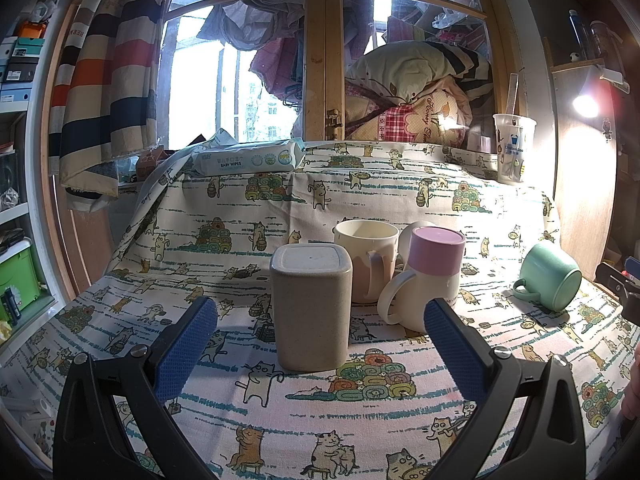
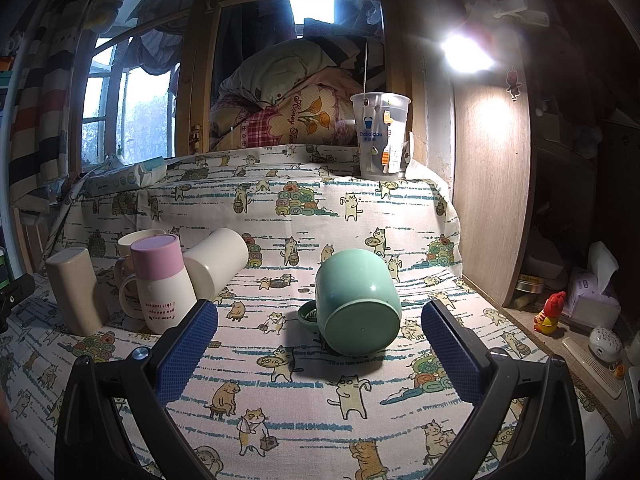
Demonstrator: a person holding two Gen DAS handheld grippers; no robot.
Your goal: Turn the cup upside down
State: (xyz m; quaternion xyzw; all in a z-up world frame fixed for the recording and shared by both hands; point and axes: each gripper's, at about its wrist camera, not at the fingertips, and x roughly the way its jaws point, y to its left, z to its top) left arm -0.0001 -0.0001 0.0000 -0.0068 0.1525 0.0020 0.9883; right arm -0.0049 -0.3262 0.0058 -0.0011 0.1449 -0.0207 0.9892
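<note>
Both grippers (image 1: 320, 320) (image 2: 320, 320) gape wide, empty; green cup (image 2: 357, 302) tilted, its mouth hidden.

Green cup's (image 2: 357, 303) mouth hidden; white tumbler (image 1: 412, 232) mostly behind mugs.

Cups: five (image 2: 358, 302); plastic tumbler: one (image 2: 380, 136); wipes pack: one (image 1: 248, 159).

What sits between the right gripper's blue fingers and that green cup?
Nothing but bare cat-print cloth. In the right wrist view, the right gripper is open, with the green cup just ahead, untouched.
</note>
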